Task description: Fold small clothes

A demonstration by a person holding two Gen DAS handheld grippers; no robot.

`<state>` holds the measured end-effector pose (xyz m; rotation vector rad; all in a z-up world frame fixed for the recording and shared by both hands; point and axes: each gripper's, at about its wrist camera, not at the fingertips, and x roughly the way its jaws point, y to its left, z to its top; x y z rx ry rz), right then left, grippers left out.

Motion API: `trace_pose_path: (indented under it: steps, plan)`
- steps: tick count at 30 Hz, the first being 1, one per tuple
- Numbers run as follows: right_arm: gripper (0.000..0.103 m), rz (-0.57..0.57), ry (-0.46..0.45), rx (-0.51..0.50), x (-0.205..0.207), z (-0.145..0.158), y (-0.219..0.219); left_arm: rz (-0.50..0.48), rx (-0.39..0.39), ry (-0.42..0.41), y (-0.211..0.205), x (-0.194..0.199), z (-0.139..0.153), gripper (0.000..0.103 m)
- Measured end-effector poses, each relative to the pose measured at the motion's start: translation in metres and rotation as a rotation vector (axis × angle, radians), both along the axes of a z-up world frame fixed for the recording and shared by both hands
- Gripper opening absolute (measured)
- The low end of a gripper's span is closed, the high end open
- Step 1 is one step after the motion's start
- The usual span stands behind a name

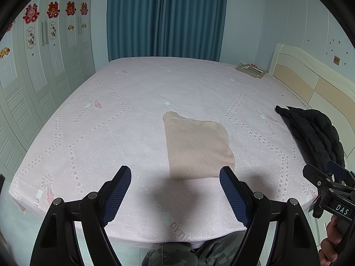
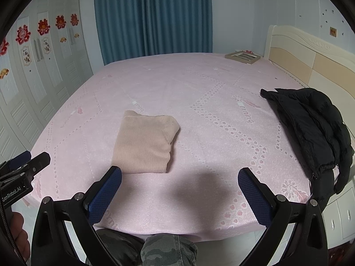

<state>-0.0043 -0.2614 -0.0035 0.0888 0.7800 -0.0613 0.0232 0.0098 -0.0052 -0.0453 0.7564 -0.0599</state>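
The pink bed (image 1: 133, 102) fills the ground ahead of both grippers, with a black jacket (image 2: 310, 122) heaped at its edge off to the right gripper's far right side. The folded beige garment (image 1: 197, 148) lies flat on the sheet, just ahead of the left gripper (image 1: 175, 175) toward its right finger, and ahead and left of the right gripper (image 2: 179, 177), by its left finger. Both grippers hang above the near edge of the bed with jaws spread wide, holding nothing and touching neither cloth nor sheet.
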Motion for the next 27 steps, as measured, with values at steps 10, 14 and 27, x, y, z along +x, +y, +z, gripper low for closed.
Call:
trace_pose_path:
  steps: [10, 14, 27]
  plan:
    - [0.102, -0.001, 0.001, -0.004, -0.0017, 0.0015, 0.0019, 0.003, -0.002, 0.001, 0.0007, -0.0003, 0.0014, 0.081]
    - [0.102, -0.003, 0.001, -0.003, -0.0018, 0.0016, 0.0021, 0.005, -0.002, -0.001, 0.0005, -0.0006, 0.0020, 0.081]
    - [0.102, -0.002, -0.001, -0.007, -0.0034, 0.0014, 0.0037, 0.012, -0.018, -0.006, 0.0037, 0.0004, 0.0024, 0.081]
